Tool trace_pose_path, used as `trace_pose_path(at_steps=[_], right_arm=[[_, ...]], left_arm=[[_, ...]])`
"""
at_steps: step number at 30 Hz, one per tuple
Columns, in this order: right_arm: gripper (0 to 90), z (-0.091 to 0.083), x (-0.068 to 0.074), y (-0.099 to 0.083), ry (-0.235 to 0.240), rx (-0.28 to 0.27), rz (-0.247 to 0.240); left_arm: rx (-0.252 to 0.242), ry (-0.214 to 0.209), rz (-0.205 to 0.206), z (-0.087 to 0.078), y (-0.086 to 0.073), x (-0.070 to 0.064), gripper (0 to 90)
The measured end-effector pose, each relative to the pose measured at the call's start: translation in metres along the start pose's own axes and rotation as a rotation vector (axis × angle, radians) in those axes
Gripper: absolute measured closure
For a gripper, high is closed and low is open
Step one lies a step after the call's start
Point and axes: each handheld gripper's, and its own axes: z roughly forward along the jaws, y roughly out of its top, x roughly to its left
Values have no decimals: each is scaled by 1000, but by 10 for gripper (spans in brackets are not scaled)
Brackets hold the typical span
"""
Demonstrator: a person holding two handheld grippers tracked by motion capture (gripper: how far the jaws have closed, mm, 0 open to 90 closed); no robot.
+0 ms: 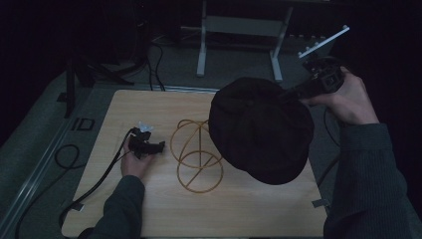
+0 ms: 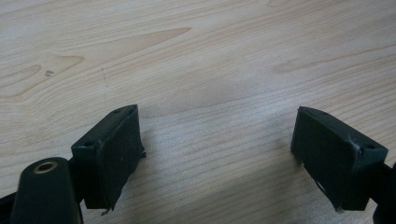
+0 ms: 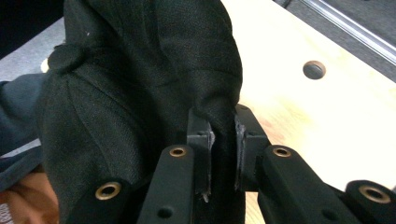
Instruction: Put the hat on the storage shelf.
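Fingers of your right gripper pinch the black hat's edge, mid-frame above the table. Keep squeezing and lower it gently onto the yellow wire stand. Your left gripper rests wide open, holding nothing.

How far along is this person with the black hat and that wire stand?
Done: the black hat is off the table, its edge pinched in the right gripper. In hand: it hangs in the air, beside and partly over the yellow wire stand, not seated on it. The left gripper rests open on the wooden table, holding nothing. Probably left: lowering the hat onto the stand and letting go.
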Motion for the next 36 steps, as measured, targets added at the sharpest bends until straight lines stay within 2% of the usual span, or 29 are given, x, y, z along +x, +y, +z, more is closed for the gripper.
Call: trace_pose_path(at_steps=[7, 20, 25, 36], right_arm=[[802, 0, 5, 4, 43, -11, -15], [801, 4, 26, 23, 78, -28, -70], [801, 10, 41, 34, 106, -22, -98], [800, 27, 54, 52, 153, -28, -116]], left_arm=[[0, 0, 0, 0, 0, 0, 158], [-1, 0, -1, 0, 0, 0, 158], [0, -1, -2, 0, 0, 0, 158], [-1, 1, -1, 0, 0, 0, 158]])
